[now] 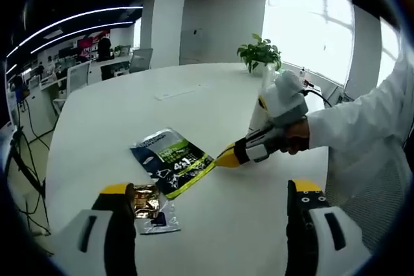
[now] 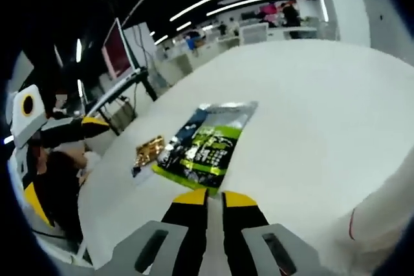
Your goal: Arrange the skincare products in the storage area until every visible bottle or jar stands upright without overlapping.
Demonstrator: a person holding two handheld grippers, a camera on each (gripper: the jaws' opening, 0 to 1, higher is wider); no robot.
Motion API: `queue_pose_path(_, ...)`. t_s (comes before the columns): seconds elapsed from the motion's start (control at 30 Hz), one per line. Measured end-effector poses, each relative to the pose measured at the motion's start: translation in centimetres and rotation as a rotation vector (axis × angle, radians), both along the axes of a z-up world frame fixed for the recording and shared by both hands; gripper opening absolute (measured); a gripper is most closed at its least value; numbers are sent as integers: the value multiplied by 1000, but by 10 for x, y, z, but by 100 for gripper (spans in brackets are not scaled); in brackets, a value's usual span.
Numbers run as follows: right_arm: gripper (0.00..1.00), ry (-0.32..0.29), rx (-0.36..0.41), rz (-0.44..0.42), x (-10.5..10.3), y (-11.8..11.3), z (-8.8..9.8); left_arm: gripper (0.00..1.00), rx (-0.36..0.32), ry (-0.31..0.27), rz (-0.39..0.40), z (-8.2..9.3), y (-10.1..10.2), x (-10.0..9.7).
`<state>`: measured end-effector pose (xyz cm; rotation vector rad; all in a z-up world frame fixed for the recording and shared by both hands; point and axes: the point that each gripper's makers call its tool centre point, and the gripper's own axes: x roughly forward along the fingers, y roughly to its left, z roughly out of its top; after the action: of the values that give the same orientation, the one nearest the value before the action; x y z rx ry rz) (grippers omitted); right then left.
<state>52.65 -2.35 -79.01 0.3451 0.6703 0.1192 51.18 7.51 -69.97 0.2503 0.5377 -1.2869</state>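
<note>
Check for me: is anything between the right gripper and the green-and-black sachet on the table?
Nothing visible. The right gripper, jaws nearly together, sits at the near edge of the green-and-black sachet with only bare white table around. The small gold sachet lies off to the side.

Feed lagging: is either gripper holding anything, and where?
Right gripper is shut at the near edge of the dark-and-green foil pouch; grip unclear. Left gripper holds nothing.

My left tongs (image 1: 213, 198) spread wide above white table (image 1: 129, 108). Small gold sachet (image 1: 147, 203) lies beside left jaw. Right tongs (image 1: 228, 156) enter from right, tips touching edge of dark green-printed pouch (image 1: 172, 159). Potted plant (image 1: 260, 52) stands at far side.
</note>
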Motion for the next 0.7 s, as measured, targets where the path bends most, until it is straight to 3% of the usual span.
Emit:
queue_pose_path(0.33, 0, 4, 19, -62, 5, 2, -1, 95, 5, 18, -31, -1, -1, -8)
queue_pose_path(0.4, 0, 5, 39, -69, 5, 4, -1, 95, 6, 23, -32, -12, -7, 9)
queue_pose_path(0.7, 0, 0, 105, -107, 6, 4, 7, 93, 30, 38, -33, -27, -11, 21)
